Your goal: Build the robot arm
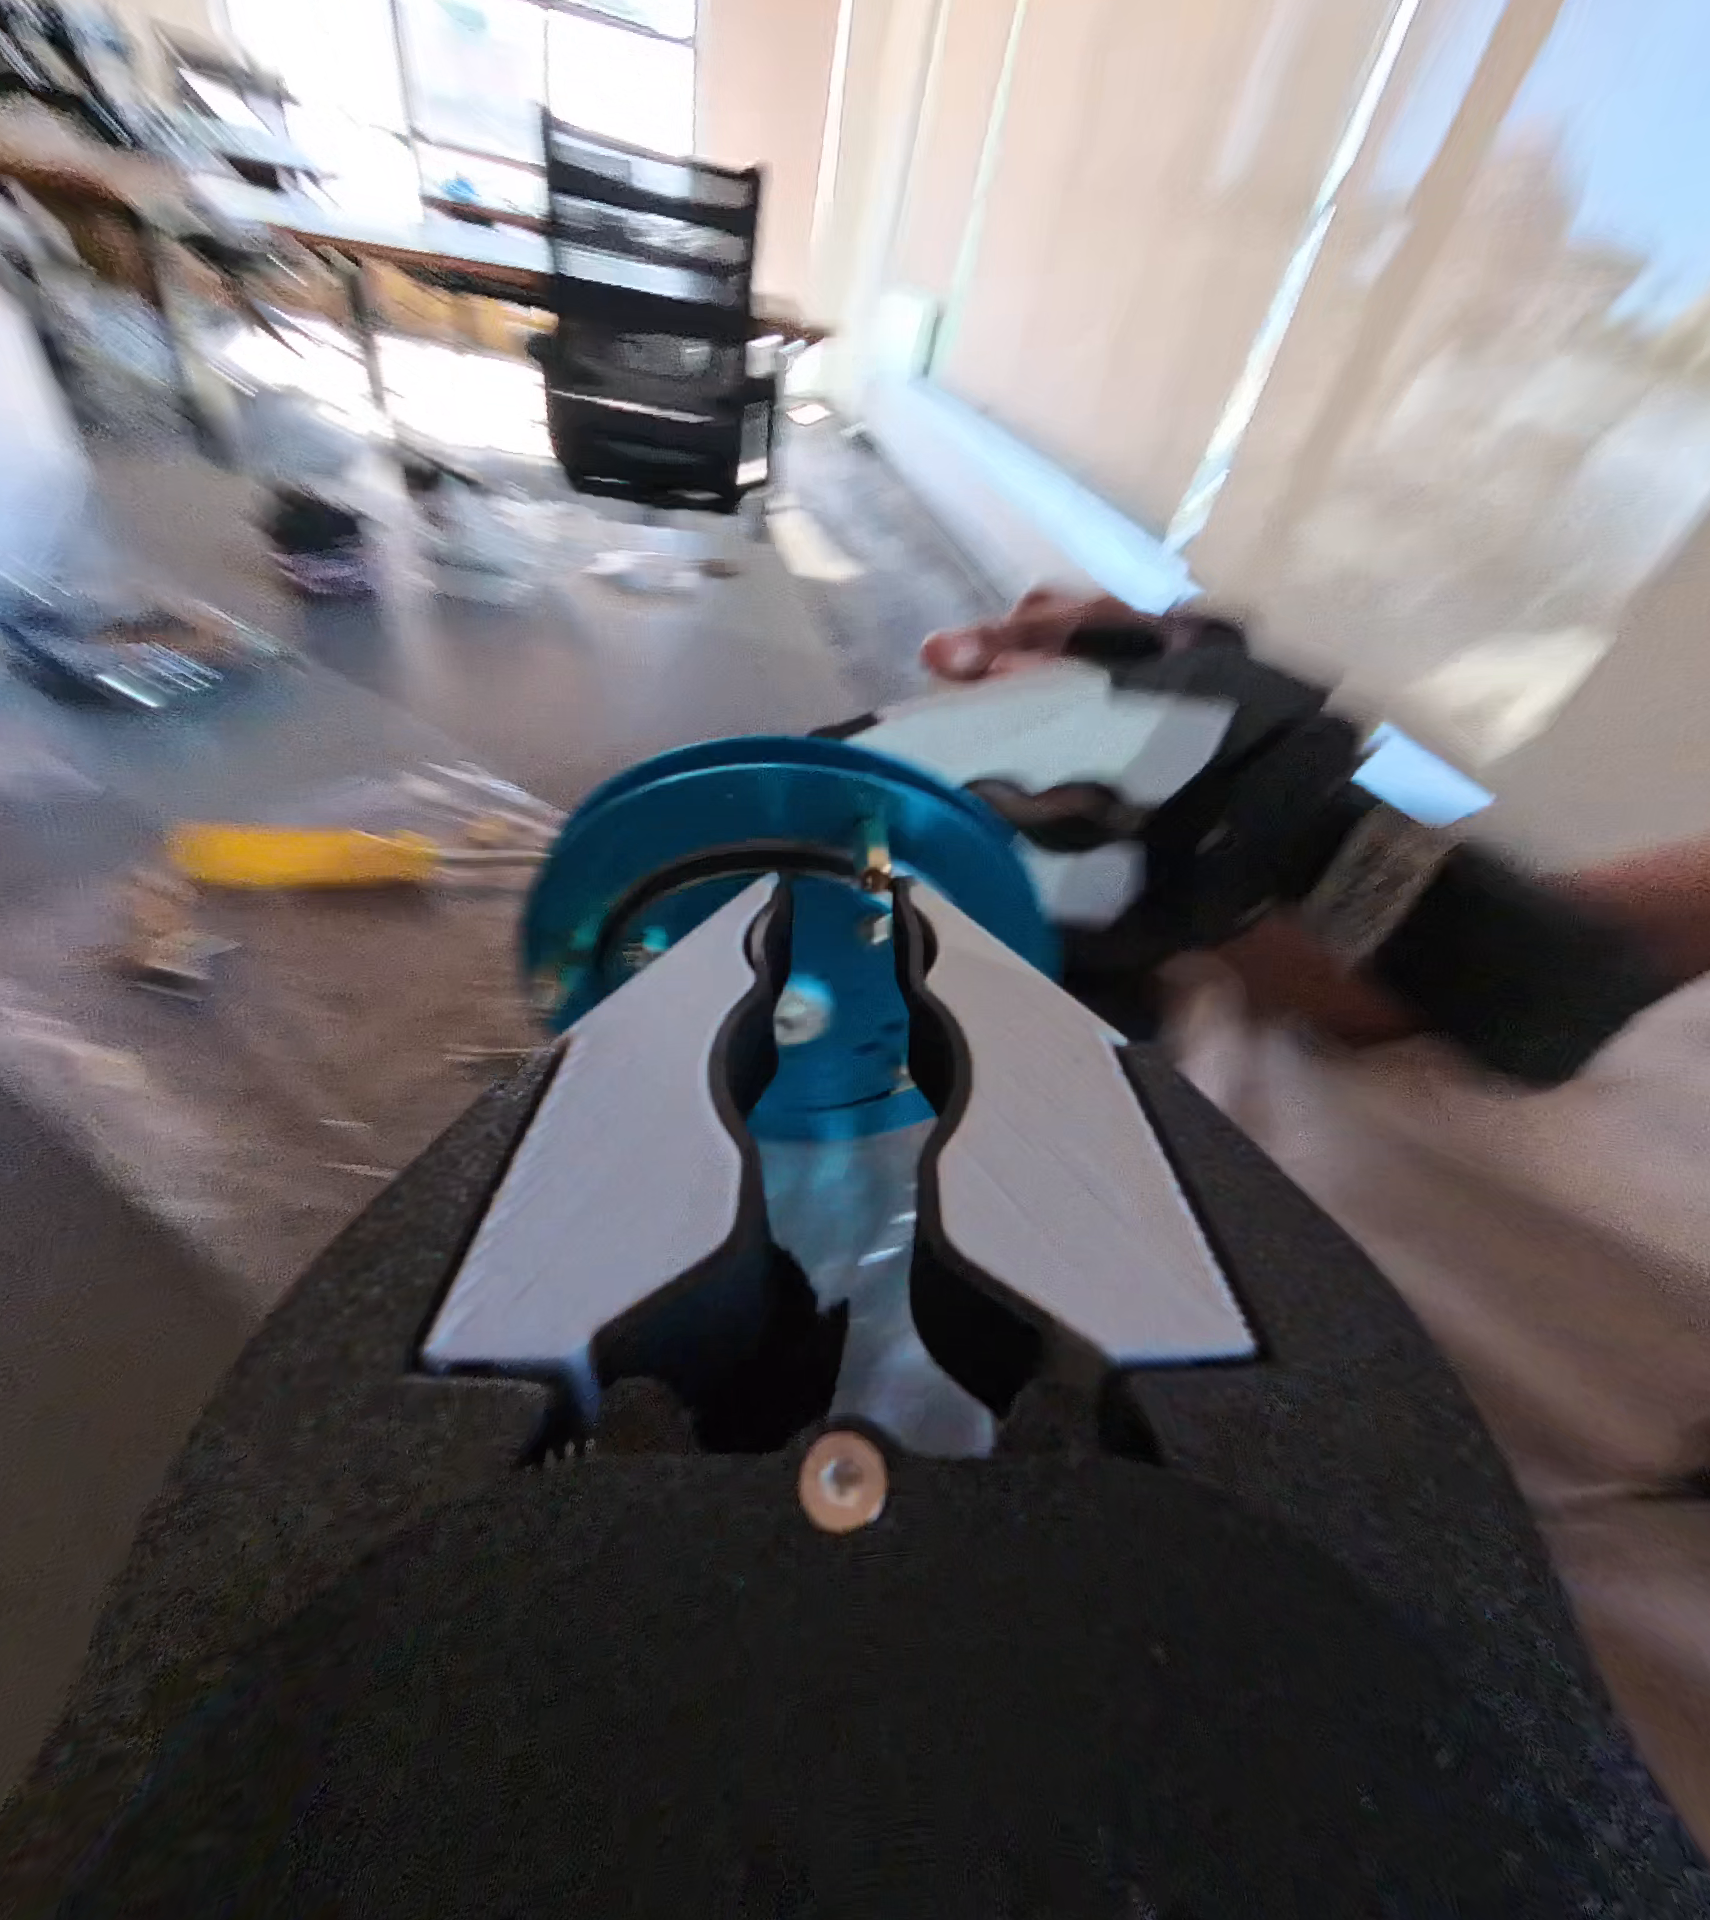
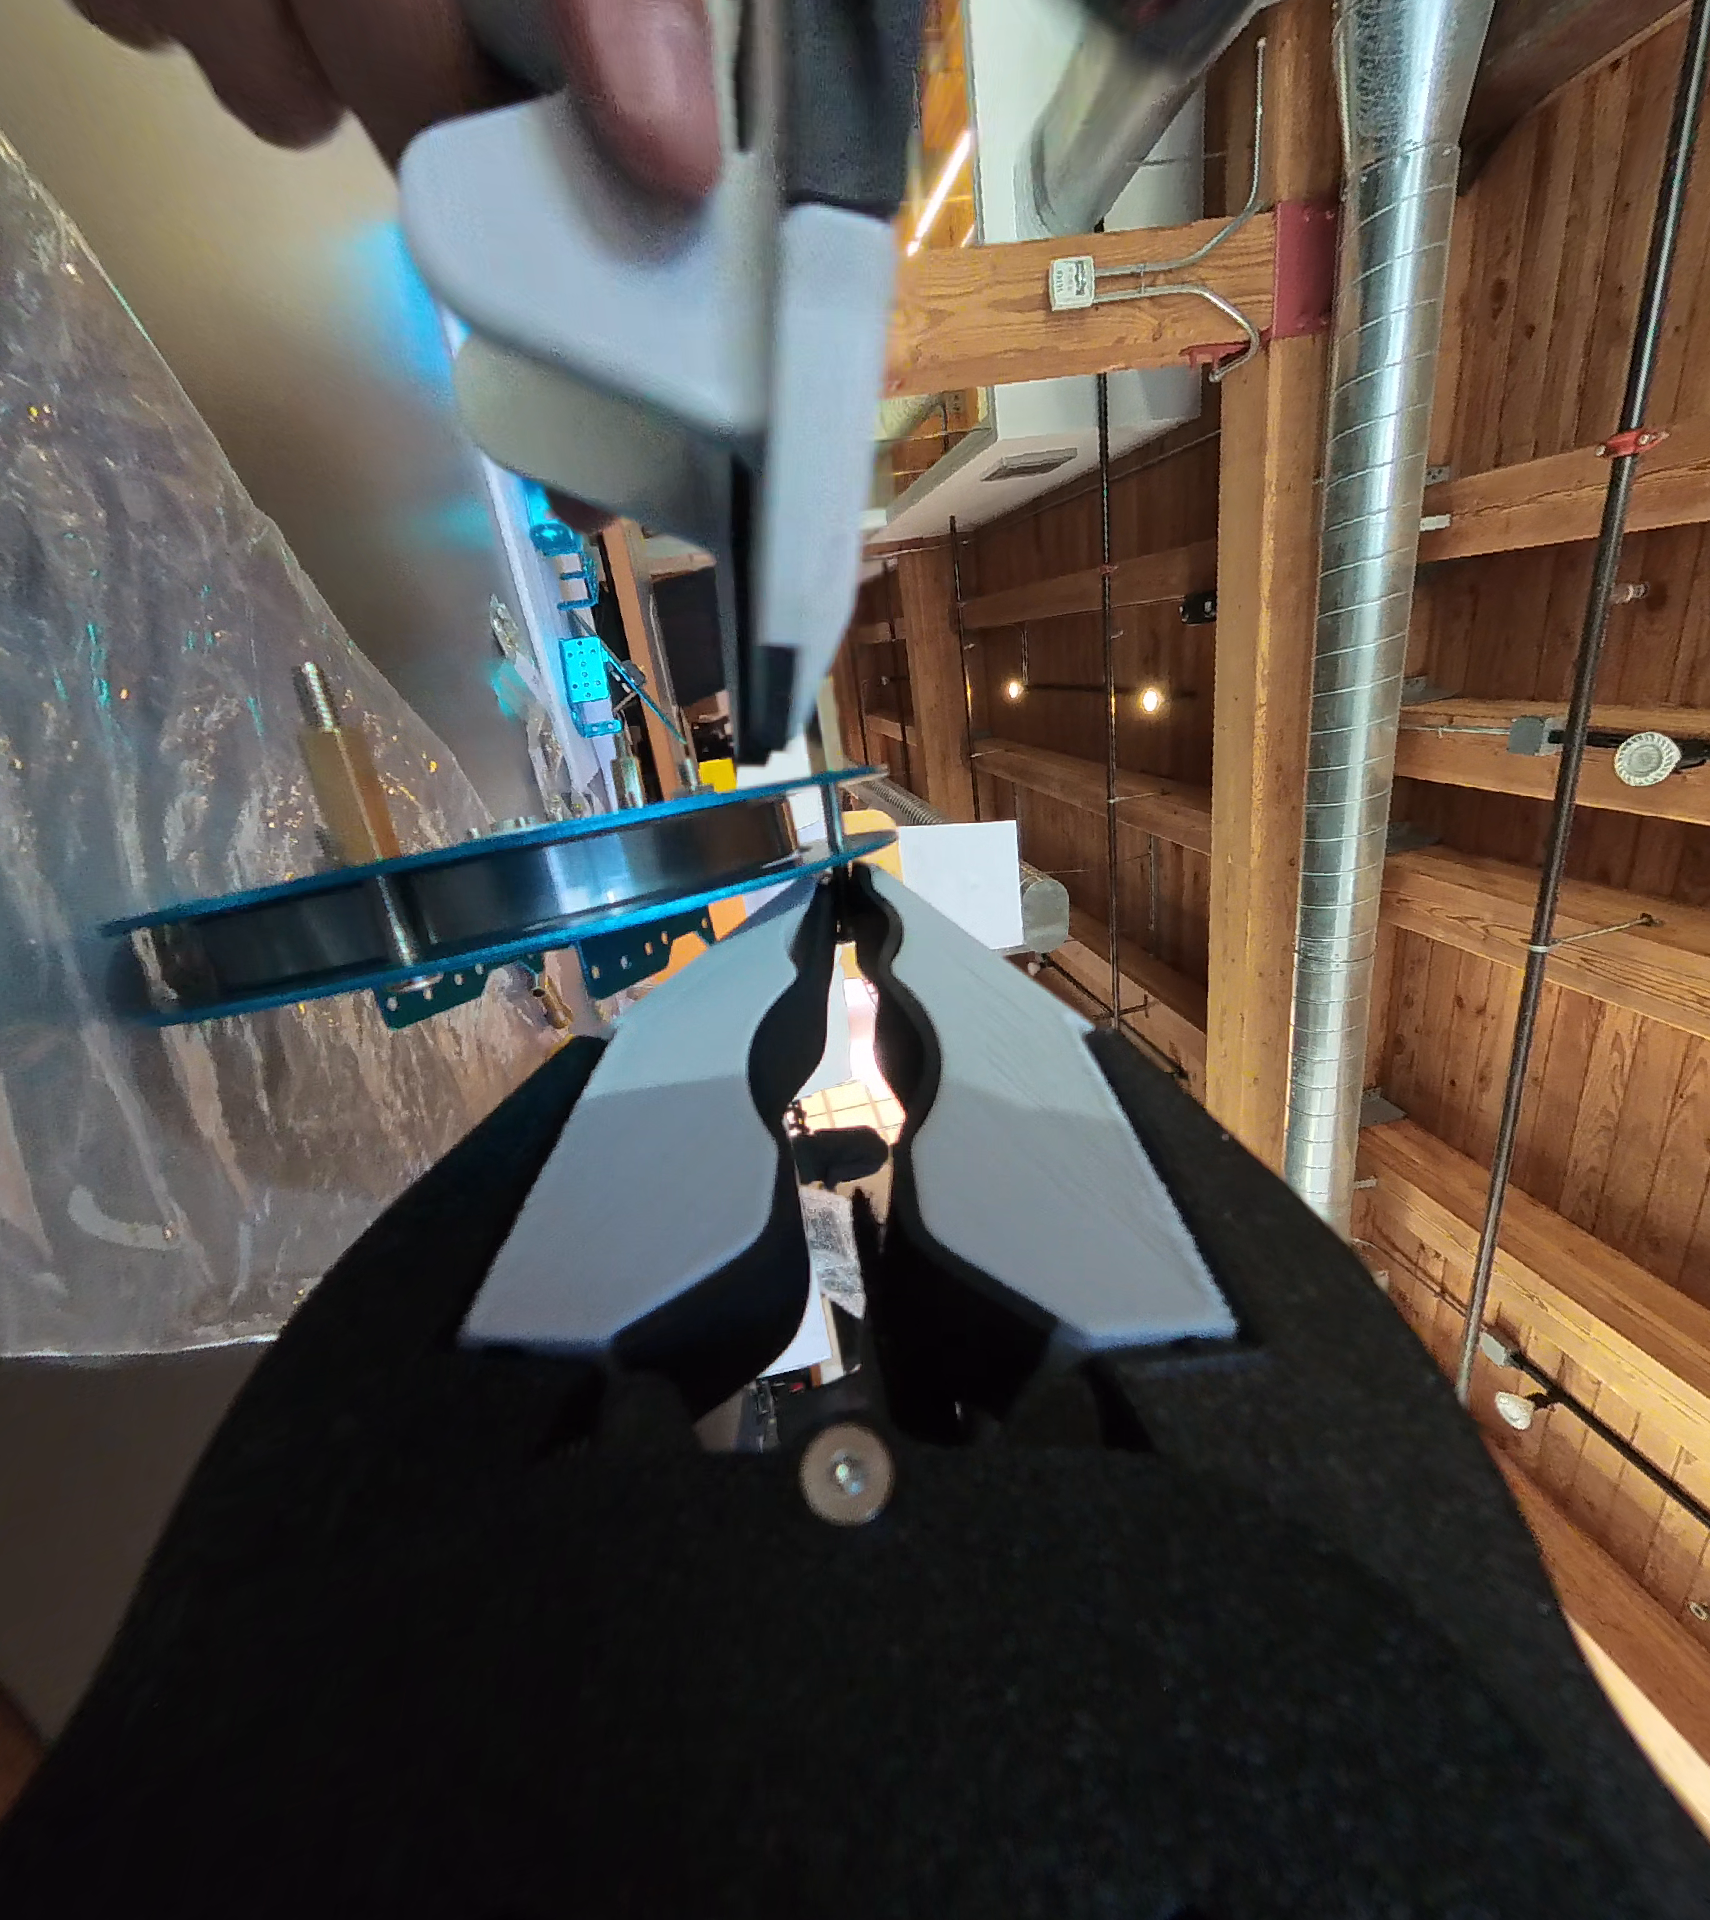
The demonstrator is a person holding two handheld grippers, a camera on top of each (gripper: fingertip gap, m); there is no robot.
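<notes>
While clamped: blue wheel (image 2: 477, 914).

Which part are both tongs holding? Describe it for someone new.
Start at the crinkled clear plastic sheet on the left of the right wrist view. In front of it hangs the blue wheel: two thin blue discs around a dark shiny ring, pinched at its rim by the right tongs.

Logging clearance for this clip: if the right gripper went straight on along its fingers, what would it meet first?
The right gripper already meets it: its fingertips are closed on the rim of the blue disc wheel. Just beyond is the left gripper, reaching in from above; depth between them is unclear.
</notes>
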